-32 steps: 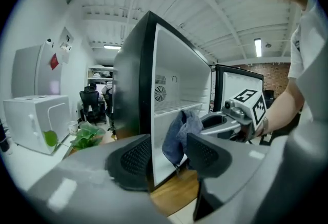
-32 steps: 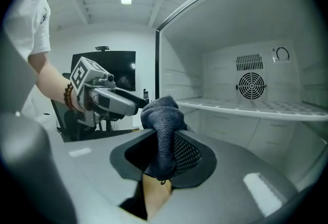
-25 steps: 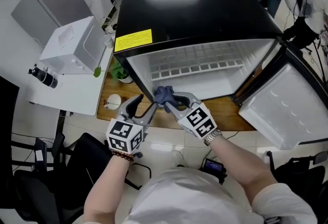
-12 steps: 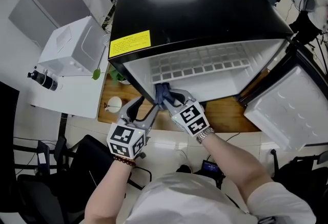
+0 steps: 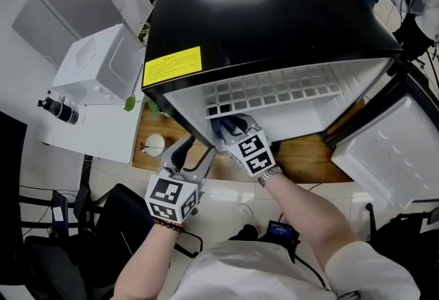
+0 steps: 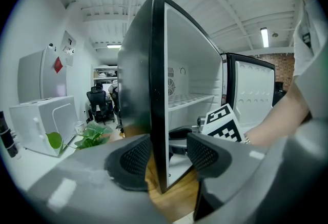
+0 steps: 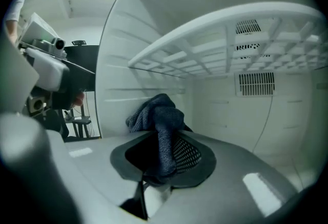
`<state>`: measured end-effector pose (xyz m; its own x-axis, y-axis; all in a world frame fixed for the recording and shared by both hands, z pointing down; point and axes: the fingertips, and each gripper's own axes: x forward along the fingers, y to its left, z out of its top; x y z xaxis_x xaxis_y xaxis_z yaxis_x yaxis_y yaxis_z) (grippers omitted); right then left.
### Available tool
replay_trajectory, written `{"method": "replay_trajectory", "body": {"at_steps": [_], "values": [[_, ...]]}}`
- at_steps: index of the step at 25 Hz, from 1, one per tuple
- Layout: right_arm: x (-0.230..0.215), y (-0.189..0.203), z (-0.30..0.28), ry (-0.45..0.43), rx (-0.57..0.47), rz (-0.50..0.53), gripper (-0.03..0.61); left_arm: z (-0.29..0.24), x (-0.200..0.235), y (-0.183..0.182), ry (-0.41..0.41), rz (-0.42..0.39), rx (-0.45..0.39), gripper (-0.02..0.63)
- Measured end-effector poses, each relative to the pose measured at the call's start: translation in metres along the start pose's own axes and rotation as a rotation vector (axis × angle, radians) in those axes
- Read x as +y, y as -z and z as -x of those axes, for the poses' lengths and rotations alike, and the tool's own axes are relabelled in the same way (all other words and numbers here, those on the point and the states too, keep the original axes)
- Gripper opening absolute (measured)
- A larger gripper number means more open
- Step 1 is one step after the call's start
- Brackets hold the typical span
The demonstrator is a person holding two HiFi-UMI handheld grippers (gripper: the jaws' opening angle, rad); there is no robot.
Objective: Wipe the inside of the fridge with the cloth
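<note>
A black fridge [image 5: 274, 24] stands open, its white inside facing me and its door [image 5: 391, 154] swung out to the right. My right gripper [image 5: 232, 125] reaches into the lower left of the compartment, under the white grid shelf [image 5: 274, 94]. It is shut on a bunched blue cloth [image 5: 219, 130]. In the right gripper view the cloth [image 7: 159, 120] hangs from between the jaws [image 7: 164, 159], near the left inner wall. My left gripper [image 5: 192, 153] is open. Its jaws [image 6: 163, 154] straddle the front edge of the fridge's left wall [image 6: 159, 89].
The fridge sits on a wooden board [image 5: 302, 158]. Left of it are a white box [image 5: 96, 62] on a white table, a dark bottle [image 5: 58, 110], a green plant [image 5: 154, 106] and a white cup [image 5: 156, 144]. A black chair [image 5: 89, 223] stands at lower left.
My right gripper has carried the cloth from the fridge's front edge deeper into the compartment, under the shelf. The left gripper has stayed at the left wall's edge.
</note>
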<state>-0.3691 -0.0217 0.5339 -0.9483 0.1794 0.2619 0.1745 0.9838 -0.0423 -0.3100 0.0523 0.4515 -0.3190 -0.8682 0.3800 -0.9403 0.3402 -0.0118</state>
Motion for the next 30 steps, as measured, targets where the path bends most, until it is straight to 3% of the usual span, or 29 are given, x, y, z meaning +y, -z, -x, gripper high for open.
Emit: {"method": "replay_trajectory", "body": {"at_steps": [19, 30], "values": [[-0.039, -0.002, -0.048, 0.112, -0.032, -0.002, 0.081, -0.002, 0.001, -0.002, -0.073, 0.007, -0.024, 0.233], [-0.057, -0.006, -0.068, 0.146, -0.054, 0.000, 0.081, -0.002, 0.001, -0.002, -0.068, -0.004, -0.028, 0.230]]}}
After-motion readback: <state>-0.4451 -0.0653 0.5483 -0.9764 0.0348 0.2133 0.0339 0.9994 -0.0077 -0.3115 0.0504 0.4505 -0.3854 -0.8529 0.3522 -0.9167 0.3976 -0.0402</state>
